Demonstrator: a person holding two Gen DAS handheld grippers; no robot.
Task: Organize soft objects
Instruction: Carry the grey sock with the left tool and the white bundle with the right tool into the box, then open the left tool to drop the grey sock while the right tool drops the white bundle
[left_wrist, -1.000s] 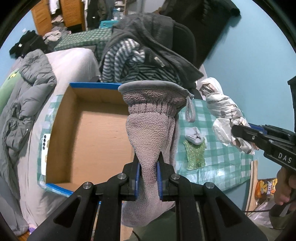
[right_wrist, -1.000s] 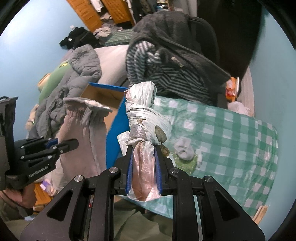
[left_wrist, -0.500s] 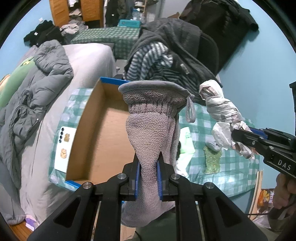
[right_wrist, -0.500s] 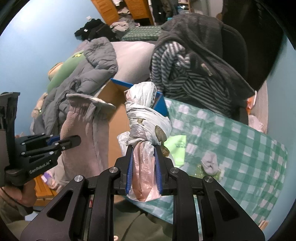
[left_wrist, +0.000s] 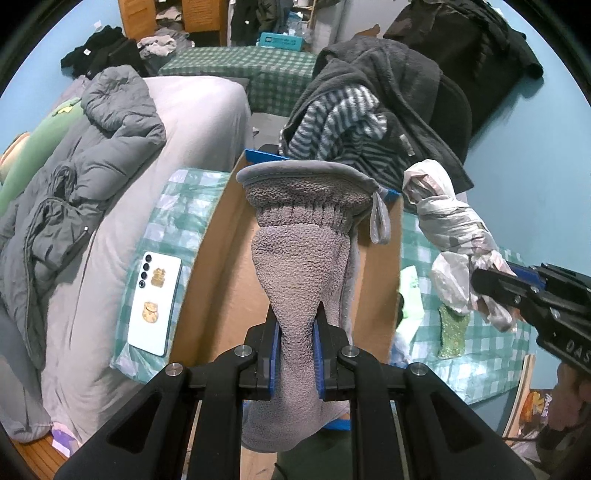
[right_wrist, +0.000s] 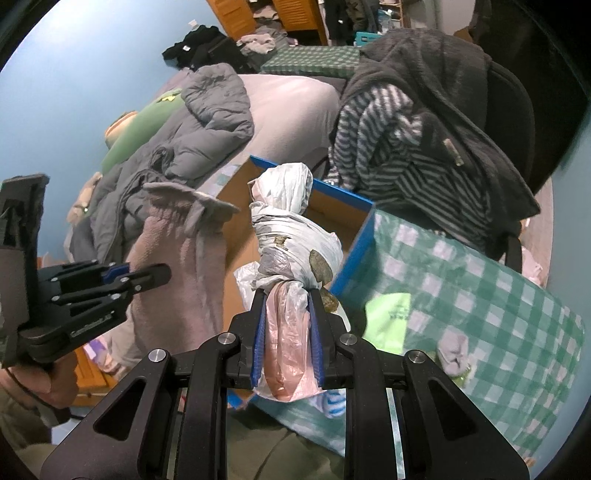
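Nearest the left wrist camera, left gripper (left_wrist: 297, 328) clamped tight on a grey fleece sock (left_wrist: 301, 258), blue pads pinching the narrow part, cuff flaring upward with a small hanging loop at its right edge. Held above the open cardboard box (left_wrist: 236, 273), toe end drooping below the fingers. Nearest the right wrist camera, right gripper (right_wrist: 286, 325) closed on the pinkish tail of a knotted plastic-bag bundle (right_wrist: 291, 236), the knotted white body standing up past the fingertips, over the box's near blue-edged corner. To the left in that view, other gripper and sock side by side with the bundle, close but apart. On the green checked tablecloth (left_wrist: 476, 365) right of the box: a glittery green item (left_wrist: 452, 328), a pale green packet (right_wrist: 388, 321), a small grey piece (right_wrist: 452, 350), possibly another sock, blurred. Left of the box, a white phone (left_wrist: 155, 302) face down. Beyond, a grey puffer jacket (left_wrist: 92, 177) on the bed, and a striped garment (left_wrist: 343, 125) under a dark fleece draped over a chair.
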